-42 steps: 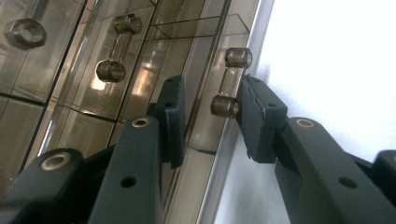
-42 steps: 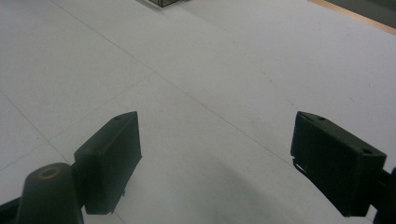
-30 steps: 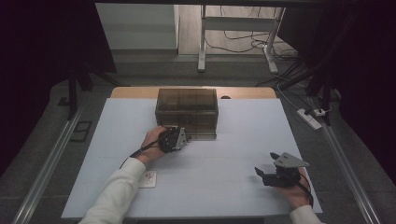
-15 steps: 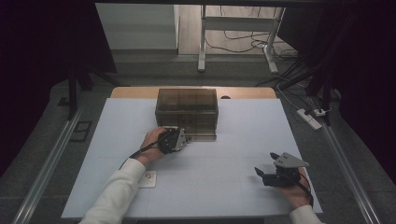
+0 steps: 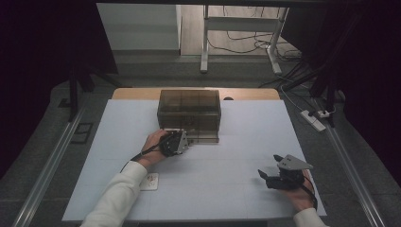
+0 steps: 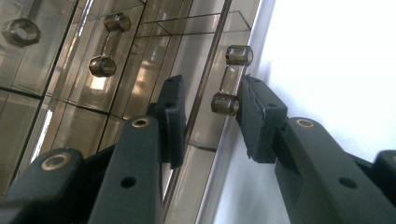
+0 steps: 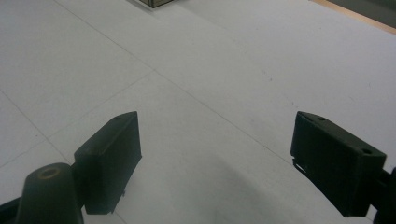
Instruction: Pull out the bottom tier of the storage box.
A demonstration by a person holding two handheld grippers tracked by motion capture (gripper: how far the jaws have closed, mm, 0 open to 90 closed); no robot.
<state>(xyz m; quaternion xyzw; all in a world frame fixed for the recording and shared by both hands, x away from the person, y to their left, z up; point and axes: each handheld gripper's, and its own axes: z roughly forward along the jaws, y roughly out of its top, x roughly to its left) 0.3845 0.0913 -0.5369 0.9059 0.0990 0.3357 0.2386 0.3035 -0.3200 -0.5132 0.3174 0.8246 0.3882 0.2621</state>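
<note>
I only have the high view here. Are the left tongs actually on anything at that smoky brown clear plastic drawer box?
Observer: The left tongs straddle a brown clear bar handle on the smoky brown clear plastic drawer box.
Operator: Clamped?
Observer: Not that I can see. One pad lies at the handle, and the other stands clear of it.
Operator: And the right tongs?
Observer: The right tongs gape wide above the white table, with nothing between them.
</note>
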